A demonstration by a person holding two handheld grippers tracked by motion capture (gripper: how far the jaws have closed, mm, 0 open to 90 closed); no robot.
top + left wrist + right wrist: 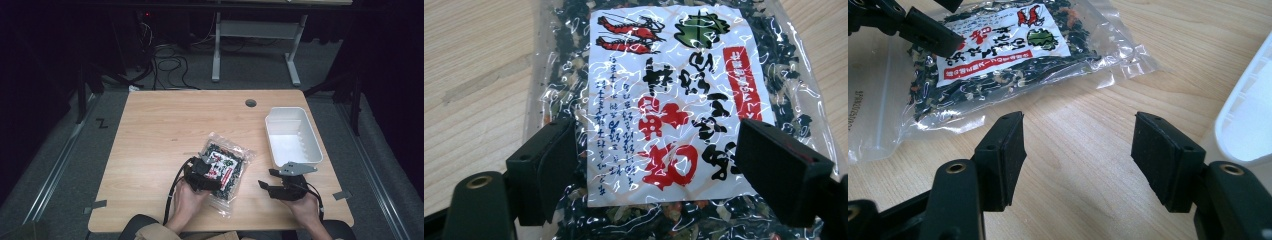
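While the left gripper (207, 172) hangs over the near half of the clear bag (227, 167) of dried seaweed and vegetables, its jaws stand wide apart, one to each side of the white printed label (669, 105), and grip nothing. That bag lies flat on the table (160, 130), a little toward the near edge and right of the middle, its long side slanting toward the far right corner. A second, plain clear pouch (870, 105) seems to lie under its near end, though how the two overlap is hard to tell.

Over toward the near right corner, the right gripper (272, 186) rests low above bare wood, jaws likewise spread and empty, pointing toward the bag but well short of it. Just beyond it, along the right edge, sits an empty white bin (292, 135).

My reading is that the step in hand is the pickup: the left gripper is lined up on the bag and has not yet closed. Next it would need to come down until the pads (544, 167) straddle a pinchable fold or the bag's edge, since slick film lying flat gives little to bite, then squeeze firmly before lifting, likely toward the bin
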